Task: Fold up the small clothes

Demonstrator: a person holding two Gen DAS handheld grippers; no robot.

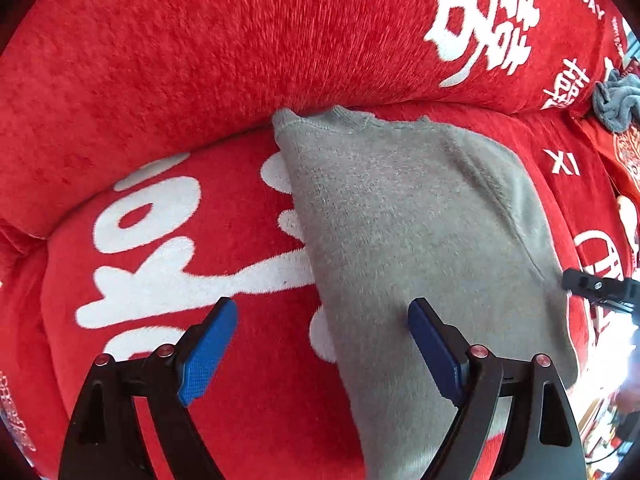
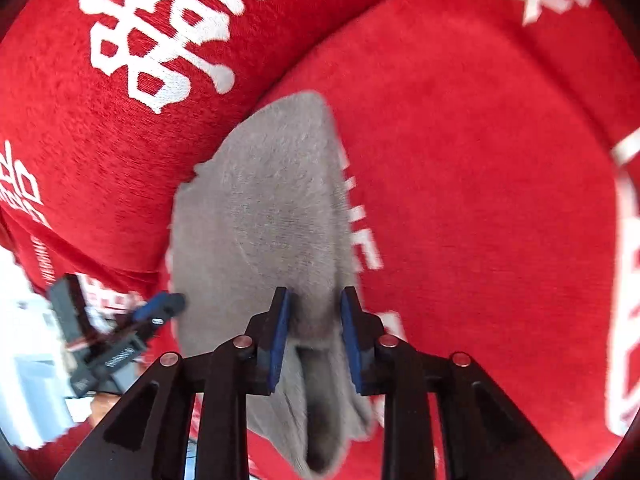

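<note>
A grey fuzzy knit garment lies lengthwise on the red plush seat, its ribbed end against the backrest. My left gripper hovers open over the garment's near left edge, one blue pad above the red plush and the other above the grey knit, nothing between them. My right gripper is shut on a bunched fold of the garment; the near end hangs below the pads. In the left wrist view the right gripper shows at the garment's right edge.
The red backrest cushion with white characters rises just behind the garment. Another crumpled grey cloth lies at the far right of the sofa. In the right wrist view the left gripper sits by the seat's edge, with bright room beyond.
</note>
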